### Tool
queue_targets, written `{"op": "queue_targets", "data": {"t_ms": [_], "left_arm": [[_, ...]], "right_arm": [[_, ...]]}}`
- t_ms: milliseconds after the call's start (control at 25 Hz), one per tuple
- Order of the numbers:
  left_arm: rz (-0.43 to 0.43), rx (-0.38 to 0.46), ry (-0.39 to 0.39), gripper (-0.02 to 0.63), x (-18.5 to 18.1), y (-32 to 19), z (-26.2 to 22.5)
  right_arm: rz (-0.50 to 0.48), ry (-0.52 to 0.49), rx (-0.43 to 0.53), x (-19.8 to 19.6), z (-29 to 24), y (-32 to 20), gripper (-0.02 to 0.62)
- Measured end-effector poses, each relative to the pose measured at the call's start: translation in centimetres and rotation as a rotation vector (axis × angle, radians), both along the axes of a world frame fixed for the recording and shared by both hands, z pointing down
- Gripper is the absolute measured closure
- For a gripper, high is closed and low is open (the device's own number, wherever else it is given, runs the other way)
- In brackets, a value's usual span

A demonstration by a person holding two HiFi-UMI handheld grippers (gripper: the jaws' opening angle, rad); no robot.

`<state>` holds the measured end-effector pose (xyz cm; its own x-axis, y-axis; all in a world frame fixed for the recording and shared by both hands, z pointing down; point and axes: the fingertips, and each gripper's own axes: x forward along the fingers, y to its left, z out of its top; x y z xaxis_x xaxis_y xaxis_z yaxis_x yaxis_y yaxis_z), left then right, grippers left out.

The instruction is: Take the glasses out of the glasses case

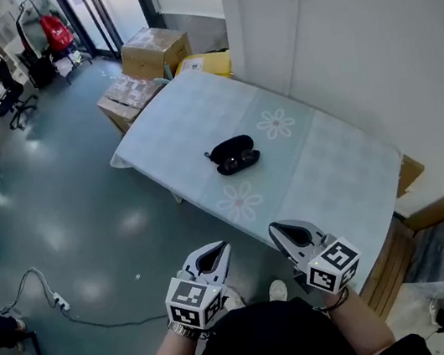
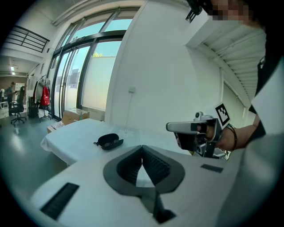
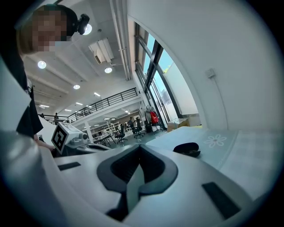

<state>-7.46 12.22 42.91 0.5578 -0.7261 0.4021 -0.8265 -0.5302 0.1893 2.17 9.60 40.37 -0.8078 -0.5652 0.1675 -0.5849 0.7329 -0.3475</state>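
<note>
The glasses case (image 1: 233,155) lies on the table (image 1: 170,122), on its pale cloth printed with flowers, about midway between the two long edges and between two of the flower prints. It sits somewhat closer to the far short edge than to the near one. It is a black, rounded oval shell, hinged open. The lid is tipped back toward the wall-side long edge, and the lower half opens toward the long edge that borders the open floor. Its long axis runs at a slant to the table's long edges, with a small tab showing at its left end in the head view. What lies inside is too small and dark to make out. In the left gripper view the case (image 2: 108,141) shows as a low dark shape with its lid ajar. In the right gripper view it (image 3: 186,149) sits just before a flower print. Both grippers are held low in front of the person, well apart from the case and off the near corner of the table. The left gripper (image 1: 216,252) has its jaws pressed together at the tips with nothing between them. The right gripper (image 1: 283,234) likewise has its tips touching and holds nothing.
</note>
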Motion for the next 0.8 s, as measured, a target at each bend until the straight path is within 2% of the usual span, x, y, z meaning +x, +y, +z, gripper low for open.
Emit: {"op": "queue_targets", "data": {"t_ms": [520,800], "left_arm": [[0.032,-0.017,0.020,0.577,-1.6,-0.4,0.6],[0.048,-0.019,0.027,0.577,-3.8,-0.7,0.7]], "right_arm": [[0.023,0.024,-0.016,-1.7,0.3,0.0,0.572],[0.034,0.033,-0.021,-3.9,0.4,-0.1,0.572]]}}
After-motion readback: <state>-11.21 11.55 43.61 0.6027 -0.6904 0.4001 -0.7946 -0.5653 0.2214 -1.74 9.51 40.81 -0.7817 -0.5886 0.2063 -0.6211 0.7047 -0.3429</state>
